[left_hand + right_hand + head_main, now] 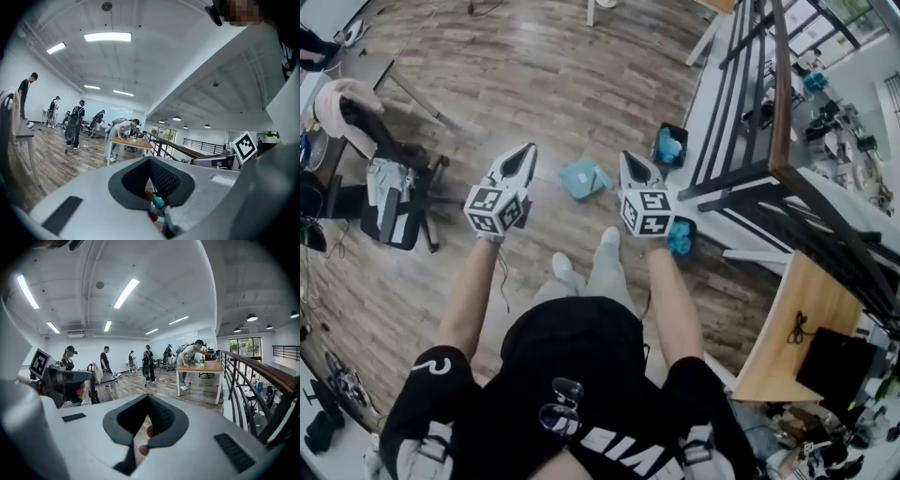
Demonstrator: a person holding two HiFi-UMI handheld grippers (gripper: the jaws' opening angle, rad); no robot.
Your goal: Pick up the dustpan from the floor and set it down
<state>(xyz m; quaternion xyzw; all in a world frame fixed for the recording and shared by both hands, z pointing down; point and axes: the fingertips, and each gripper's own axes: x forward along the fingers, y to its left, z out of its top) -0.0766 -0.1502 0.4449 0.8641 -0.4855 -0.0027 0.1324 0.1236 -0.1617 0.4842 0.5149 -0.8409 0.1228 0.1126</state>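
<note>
Left hand-held gripper [525, 155] and right hand-held gripper [630, 161]: jaws closed together, nothing gripped. Both sit mid-frame in the head view, held out ahead of the person. The blue dustpan [584, 178] lies between their tips on the wood floor [534, 75], left of the railing [750, 112]. It is not yet lifted. The jaws probably need to open before a grasp.

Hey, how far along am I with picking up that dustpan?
Nothing is done yet: the light blue plastic dustpan lies on the wooden floor, ungripped. In hand: the left gripper and right gripper, both shut and empty, hover either side of it. Left: grasp, lift, set down.
</note>
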